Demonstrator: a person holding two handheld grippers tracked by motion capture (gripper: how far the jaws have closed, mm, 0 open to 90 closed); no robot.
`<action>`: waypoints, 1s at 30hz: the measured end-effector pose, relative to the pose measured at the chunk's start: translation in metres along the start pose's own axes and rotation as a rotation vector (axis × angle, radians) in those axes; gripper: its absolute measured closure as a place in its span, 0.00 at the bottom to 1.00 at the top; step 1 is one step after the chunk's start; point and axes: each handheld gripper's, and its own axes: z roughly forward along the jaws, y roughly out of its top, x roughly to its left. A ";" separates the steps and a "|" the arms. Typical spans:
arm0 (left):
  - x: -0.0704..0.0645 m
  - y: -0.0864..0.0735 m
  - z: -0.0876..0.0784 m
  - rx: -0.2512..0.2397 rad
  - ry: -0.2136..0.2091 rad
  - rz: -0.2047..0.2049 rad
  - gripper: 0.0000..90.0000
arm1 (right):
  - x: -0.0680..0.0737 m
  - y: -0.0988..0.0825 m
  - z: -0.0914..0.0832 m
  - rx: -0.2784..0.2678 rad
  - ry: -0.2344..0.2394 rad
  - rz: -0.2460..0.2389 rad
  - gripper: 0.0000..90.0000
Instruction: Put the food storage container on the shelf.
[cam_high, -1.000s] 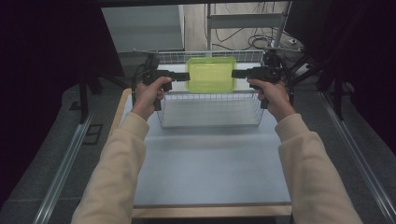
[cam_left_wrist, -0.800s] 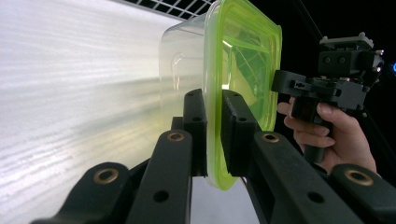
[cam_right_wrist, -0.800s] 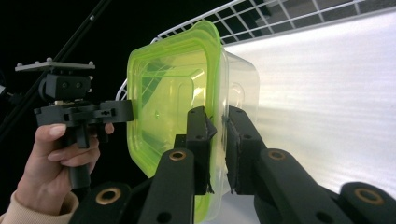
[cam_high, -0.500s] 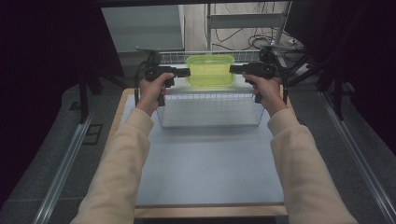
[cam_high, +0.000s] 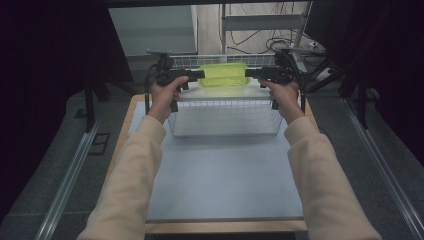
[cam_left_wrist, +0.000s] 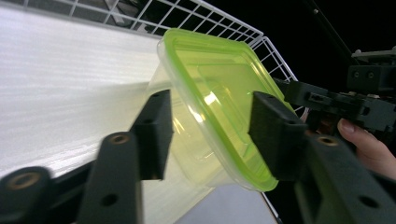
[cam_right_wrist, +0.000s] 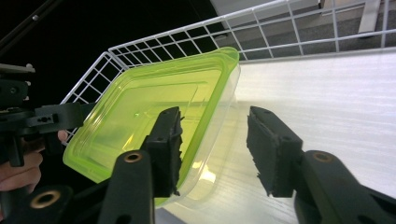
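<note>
Grippers (left (cam_high: 199, 75), right (cam_high: 250, 73)) stand open, straddling green-lidded container (cam_high: 223, 74) over wire basket (cam_high: 225, 116).

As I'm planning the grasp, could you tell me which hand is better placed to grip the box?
Probably left: the box spans the left tongs, while the right tongs leave a gap beside it.

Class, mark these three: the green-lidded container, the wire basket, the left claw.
green-lidded container (cam_right_wrist: 154, 100): right gripper view, middle of its lid.
wire basket (cam_high: 225, 103): high view, near rim.
left claw (cam_left_wrist: 208, 135): left gripper view, between its fingertips.
</note>
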 end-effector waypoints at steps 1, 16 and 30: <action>-0.002 0.000 -0.001 -0.004 0.002 0.003 0.48 | 0.001 0.000 -0.002 -0.007 0.002 -0.004 0.57; -0.036 -0.029 -0.046 -0.039 0.035 0.090 0.31 | 0.016 -0.026 -0.046 -0.007 0.041 -0.160 0.50; -0.053 -0.123 -0.082 0.012 -0.026 0.172 0.31 | 0.028 -0.091 -0.090 0.007 0.179 -0.271 0.43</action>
